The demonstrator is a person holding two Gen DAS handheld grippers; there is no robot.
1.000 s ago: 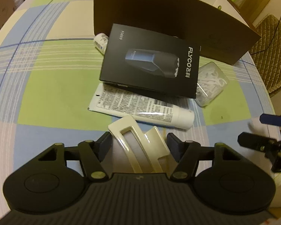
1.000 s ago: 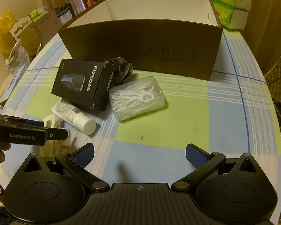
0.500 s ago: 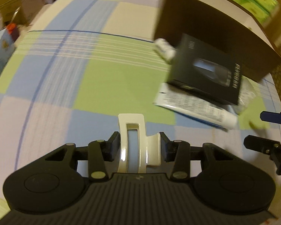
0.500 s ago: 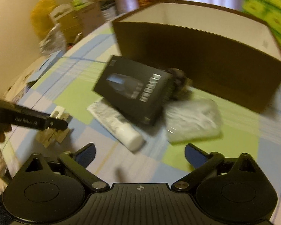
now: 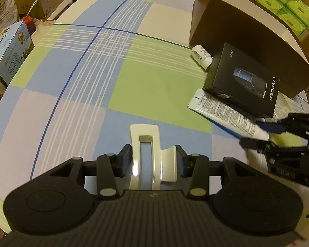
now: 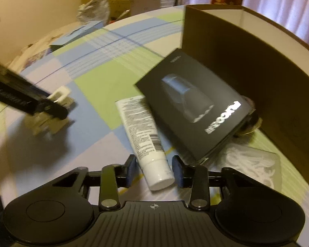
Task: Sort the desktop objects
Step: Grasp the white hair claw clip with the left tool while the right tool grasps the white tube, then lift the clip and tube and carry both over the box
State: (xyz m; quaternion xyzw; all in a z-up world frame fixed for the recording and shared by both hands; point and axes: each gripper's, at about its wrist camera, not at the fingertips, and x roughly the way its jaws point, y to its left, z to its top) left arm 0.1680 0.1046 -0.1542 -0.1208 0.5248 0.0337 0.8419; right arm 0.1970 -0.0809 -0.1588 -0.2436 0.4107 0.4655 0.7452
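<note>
My left gripper (image 5: pixel 153 160) is shut on a cream hair claw clip (image 5: pixel 146 144), held a little above the checked tablecloth. In the right wrist view that clip (image 6: pixel 59 96) shows blurred at the left. My right gripper (image 6: pixel 154 170) has its fingers closed in on the cap end of a white tube (image 6: pixel 144 131), which lies partly under a black FLYCO box (image 6: pixel 195 103). In the left wrist view, the right gripper (image 5: pixel 257 134) sits at the tube (image 5: pixel 226 113) beside the black box (image 5: pixel 243 80).
An open brown cardboard box (image 5: pixel 247 33) stands behind the pile. A small white bottle (image 5: pixel 201 56) lies at its corner. A clear case of floss picks (image 6: pixel 251 164) and a dark scrunchie (image 6: pixel 249 123) sit by the black box. A blue carton (image 5: pixel 10 51) is off the table's left edge.
My left gripper closed on the clip and carried it left, away from the pile. My right gripper swung left to the tube and its fingers went from wide open to closed around the cap.
</note>
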